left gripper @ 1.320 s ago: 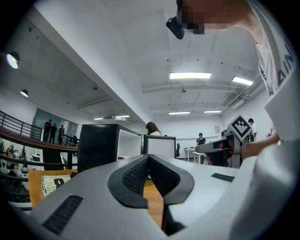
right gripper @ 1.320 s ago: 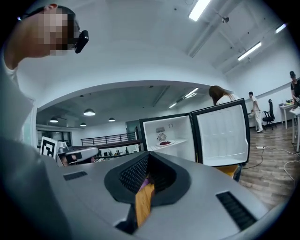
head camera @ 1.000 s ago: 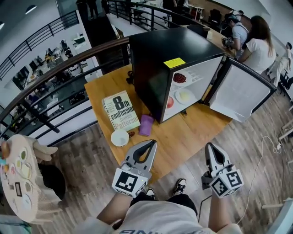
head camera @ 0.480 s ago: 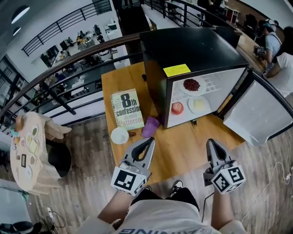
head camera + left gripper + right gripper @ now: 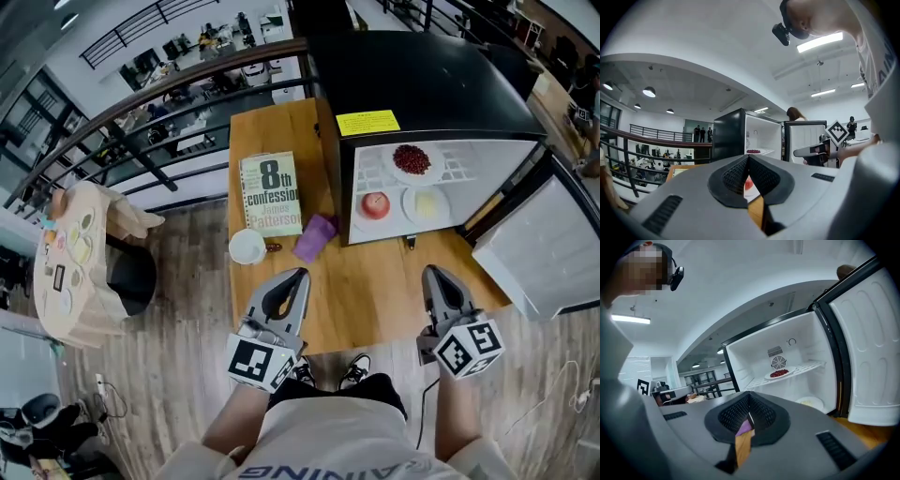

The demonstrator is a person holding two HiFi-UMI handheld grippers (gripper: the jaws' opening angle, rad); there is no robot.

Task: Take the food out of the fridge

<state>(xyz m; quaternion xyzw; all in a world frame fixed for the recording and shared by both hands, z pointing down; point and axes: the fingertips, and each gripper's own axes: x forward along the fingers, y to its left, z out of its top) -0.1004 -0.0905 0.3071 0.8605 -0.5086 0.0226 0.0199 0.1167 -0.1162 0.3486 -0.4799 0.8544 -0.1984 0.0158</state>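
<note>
Since the fridge (image 5: 422, 84) stands on the table (image 5: 375, 291) with its door (image 5: 553, 253) swung wide to the right, the food is reachable from the front: a plate of small red food (image 5: 412, 159) on the upper shelf, an apple (image 5: 375, 204) and a plate of pale food (image 5: 427, 203) below. The left gripper (image 5: 298, 274) and right gripper (image 5: 433, 270) hang at the table's near edge, jaws pressed together on nothing. Bare tabletop leads to the opening; the book (image 5: 270, 194), white cup (image 5: 247, 247) and purple object (image 5: 316, 237) sit left, so the door edge looks the likelier snag
</note>
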